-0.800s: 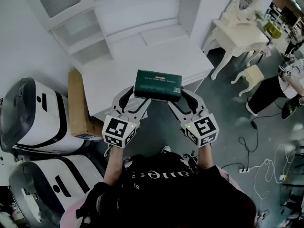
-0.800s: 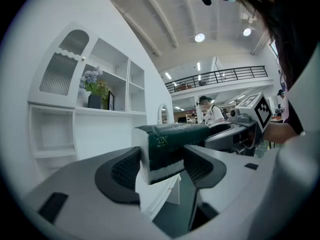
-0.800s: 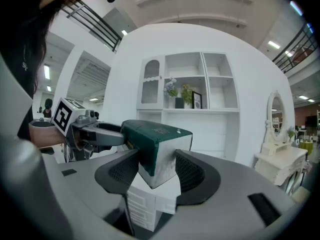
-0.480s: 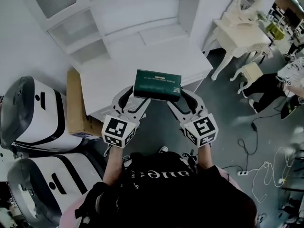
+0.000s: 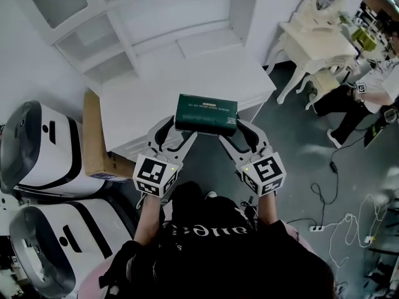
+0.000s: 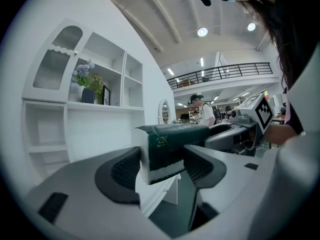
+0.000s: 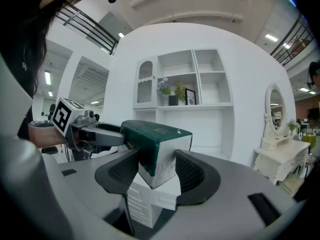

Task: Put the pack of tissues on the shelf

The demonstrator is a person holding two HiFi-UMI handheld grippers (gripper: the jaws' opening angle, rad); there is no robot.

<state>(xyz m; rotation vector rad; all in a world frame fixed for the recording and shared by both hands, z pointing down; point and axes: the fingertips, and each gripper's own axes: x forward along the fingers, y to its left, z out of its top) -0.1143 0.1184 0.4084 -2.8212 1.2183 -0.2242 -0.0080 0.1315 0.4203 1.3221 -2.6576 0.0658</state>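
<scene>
A dark green pack of tissues (image 5: pixel 206 114) hangs in the air over the front edge of the white desk (image 5: pixel 187 80). My left gripper (image 5: pixel 176 132) is shut on its left end and my right gripper (image 5: pixel 237 132) on its right end. In the left gripper view the pack (image 6: pixel 170 146) sits between the two dark pads of the left gripper (image 6: pixel 160 166). The right gripper view shows the pack's other end (image 7: pixel 155 144) clamped in the right gripper (image 7: pixel 157 171). The white shelf unit (image 5: pixel 174 17) stands behind the desk, its open compartments (image 7: pixel 200 91) ahead of the pack.
A cardboard box (image 5: pixel 96 136) leans at the desk's left side, beside two white-and-black machines (image 5: pixel 43 148). A white vanity table (image 5: pixel 318 39) and stool (image 5: pixel 324 83) stand at the right, with a seated person (image 5: pixel 368 98) and floor cables (image 5: pixel 349 217). A small plant and picture frame (image 7: pixel 180 94) occupy one shelf.
Both grippers keep the same hold on the pack, which has hardly shifted. The view has drifted slightly, and the person at the right has moved.
</scene>
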